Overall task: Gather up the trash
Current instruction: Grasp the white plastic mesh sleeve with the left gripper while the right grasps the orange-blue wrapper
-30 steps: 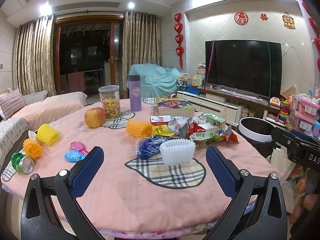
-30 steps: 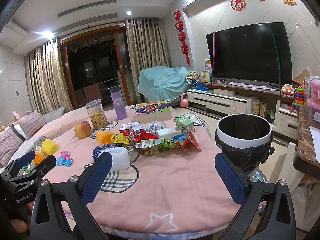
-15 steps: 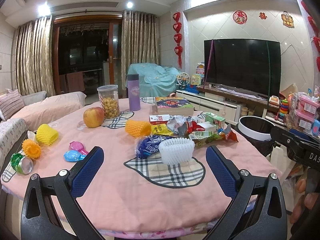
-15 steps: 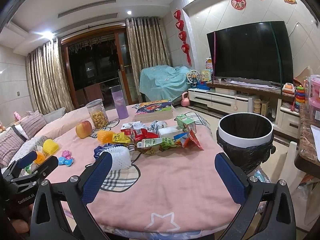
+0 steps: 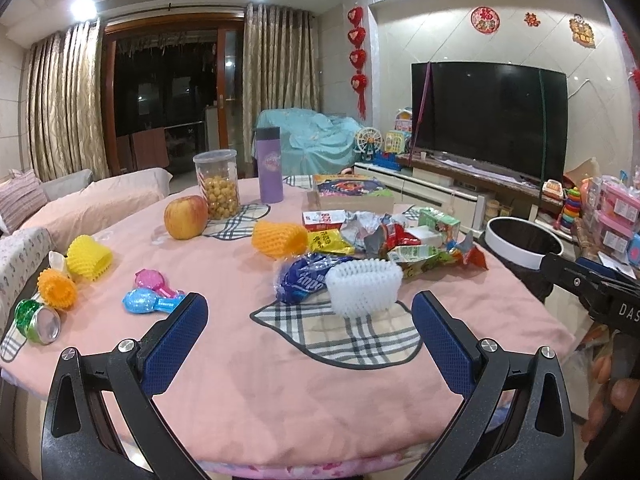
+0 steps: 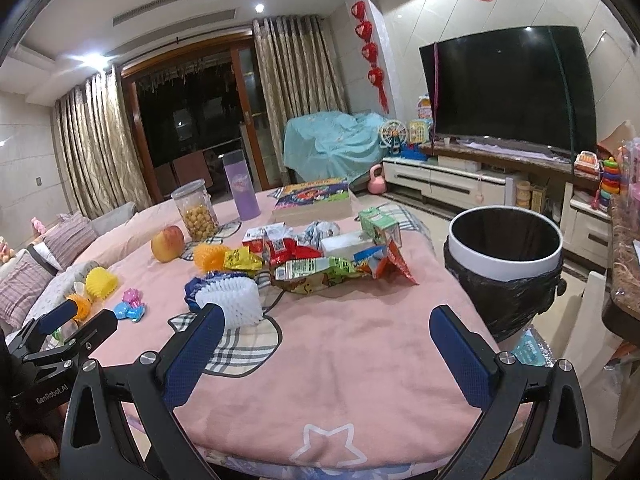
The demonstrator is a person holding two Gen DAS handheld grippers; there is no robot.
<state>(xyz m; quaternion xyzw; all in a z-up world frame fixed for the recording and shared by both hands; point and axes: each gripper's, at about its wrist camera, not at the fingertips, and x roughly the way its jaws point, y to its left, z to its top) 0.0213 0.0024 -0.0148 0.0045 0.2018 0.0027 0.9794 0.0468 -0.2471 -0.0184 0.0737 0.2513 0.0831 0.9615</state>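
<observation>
A pile of wrappers and cartons lies mid-table on the pink cloth. A white foam net and a blue wrapper lie nearest. Orange and yellow foam nets and a crushed green can lie to the left. A white-rimmed bin with a black bag stands off the table's right edge. My left gripper is open and empty above the near table edge. My right gripper is open and empty, left of the bin.
An apple, a snack jar, a purple bottle, a book box and small toys also sit on the table. A TV cabinet and toy shelves stand at the right.
Both grippers have drifted slightly; the views shift a little. Nothing on the table has moved.
</observation>
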